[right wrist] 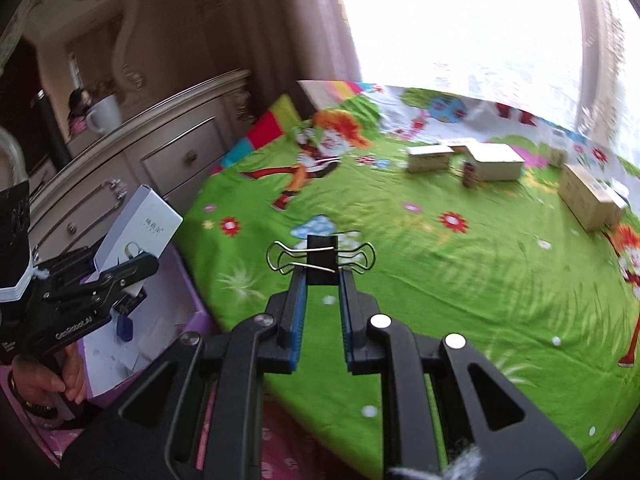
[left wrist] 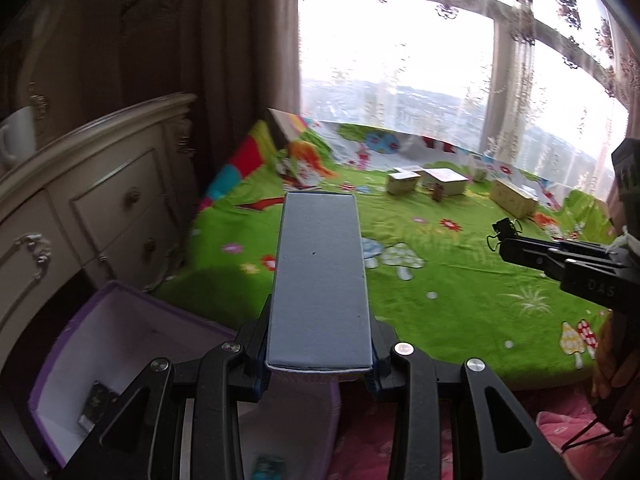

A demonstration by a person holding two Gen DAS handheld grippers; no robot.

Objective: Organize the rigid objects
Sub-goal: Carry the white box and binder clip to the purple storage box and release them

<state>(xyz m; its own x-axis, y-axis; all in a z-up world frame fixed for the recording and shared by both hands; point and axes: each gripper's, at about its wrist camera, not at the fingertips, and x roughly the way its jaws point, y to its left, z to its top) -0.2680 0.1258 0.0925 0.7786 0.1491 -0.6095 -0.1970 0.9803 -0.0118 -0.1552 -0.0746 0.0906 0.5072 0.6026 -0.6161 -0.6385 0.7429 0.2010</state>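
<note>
My left gripper (left wrist: 320, 364) is shut on a long white box (left wrist: 320, 280) and holds it in the air by the purple bin (left wrist: 64, 364); the box also shows in the right wrist view (right wrist: 138, 226). My right gripper (right wrist: 323, 276) is shut on a black binder clip (right wrist: 322, 260) above the green bed cover (right wrist: 440, 300); the clip also shows in the left wrist view (left wrist: 502, 229). Several cardboard boxes (left wrist: 404, 181) lie at the far side of the bed. The bin holds a small dark packet (left wrist: 96, 404) and a blue object (right wrist: 125, 326).
A cream dresser (left wrist: 100, 208) with a white mug (left wrist: 18, 132) stands left of the bed. Brown curtains and a bright window (left wrist: 400, 60) are behind. A small brown object (right wrist: 470, 174) stands among the boxes. Pink fabric (left wrist: 568, 428) lies near the bed's front edge.
</note>
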